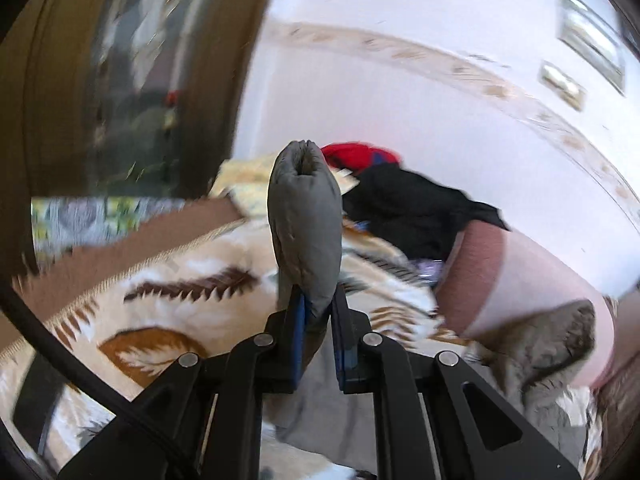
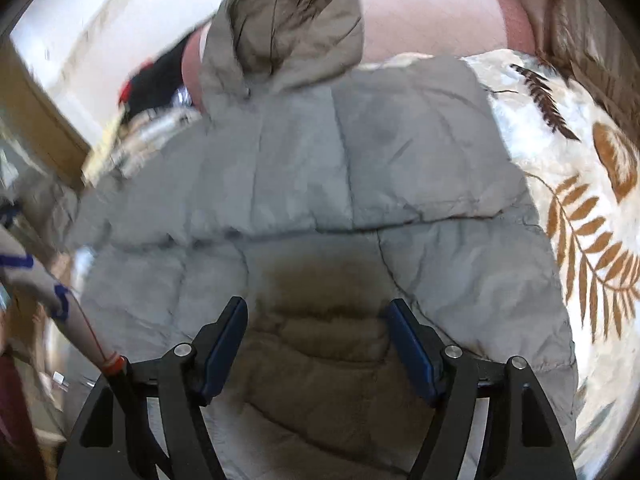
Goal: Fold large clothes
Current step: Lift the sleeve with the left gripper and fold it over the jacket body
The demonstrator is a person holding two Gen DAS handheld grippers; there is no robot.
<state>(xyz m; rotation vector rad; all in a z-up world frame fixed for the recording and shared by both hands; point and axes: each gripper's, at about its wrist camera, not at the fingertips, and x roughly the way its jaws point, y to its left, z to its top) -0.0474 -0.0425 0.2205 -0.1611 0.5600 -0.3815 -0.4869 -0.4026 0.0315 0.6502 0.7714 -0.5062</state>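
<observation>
Left wrist view: left tongs [image 1: 318,308] clamped on a padded cuff of the grey quilted puffer jacket [image 1: 306,216], lifted clear above the cream bedspread with brown leaf print [image 1: 168,292]. Black and red clothes pile [image 1: 404,196] lies beyond, near the wall. Right wrist view: right tongs [image 2: 318,320] wide, holding nothing, over the jacket body [image 2: 360,168] spread flat on the bed; hood [image 2: 288,28] at the far edge, bare bedspread [image 2: 592,216] to the right.
</observation>
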